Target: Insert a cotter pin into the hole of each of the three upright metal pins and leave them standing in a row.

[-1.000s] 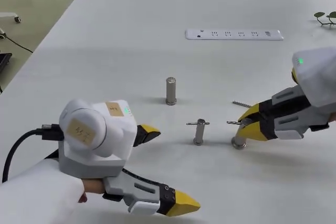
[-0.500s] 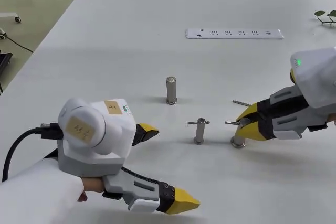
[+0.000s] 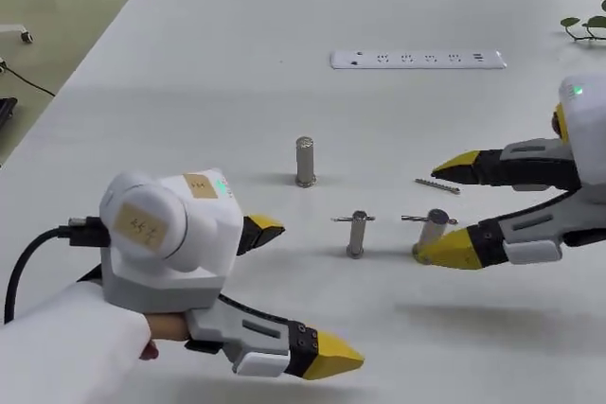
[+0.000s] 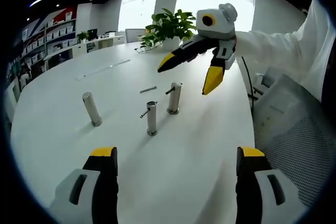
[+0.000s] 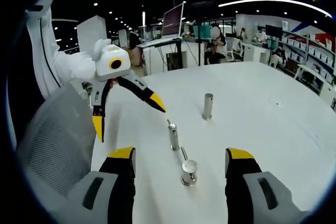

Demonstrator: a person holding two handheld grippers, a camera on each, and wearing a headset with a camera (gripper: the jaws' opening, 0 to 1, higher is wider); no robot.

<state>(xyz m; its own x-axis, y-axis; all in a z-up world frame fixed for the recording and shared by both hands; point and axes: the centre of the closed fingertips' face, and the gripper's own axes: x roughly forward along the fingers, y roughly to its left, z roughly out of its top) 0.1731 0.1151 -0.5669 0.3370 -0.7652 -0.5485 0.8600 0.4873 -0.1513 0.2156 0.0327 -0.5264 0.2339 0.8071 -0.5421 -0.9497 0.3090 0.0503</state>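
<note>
Hovering right tongs (image 3: 431, 211) spread, empty, flanking right-hand short steel upright pin (image 3: 433, 230), thin cotter pin (image 3: 415, 219) through it; left tongs (image 3: 320, 296) spread, idle. Also fitted: middle steel pin (image 3: 356, 234). Bare: rear steel pin (image 3: 305, 160); spare cotter pin (image 3: 437, 185) loose on white tabletop (image 3: 237, 63). Risk: tong tip clips pin, topples it, breaks row.

The table (image 3: 189, 82) bears three metal pins (image 3: 305, 160) (image 3: 356, 234) (image 3: 433, 231), a cotter pin (image 3: 437, 185), a power strip (image 3: 418, 60).

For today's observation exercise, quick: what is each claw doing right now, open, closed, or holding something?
Left claw: open, holding nothing.
Right claw: open, holding nothing.
</note>
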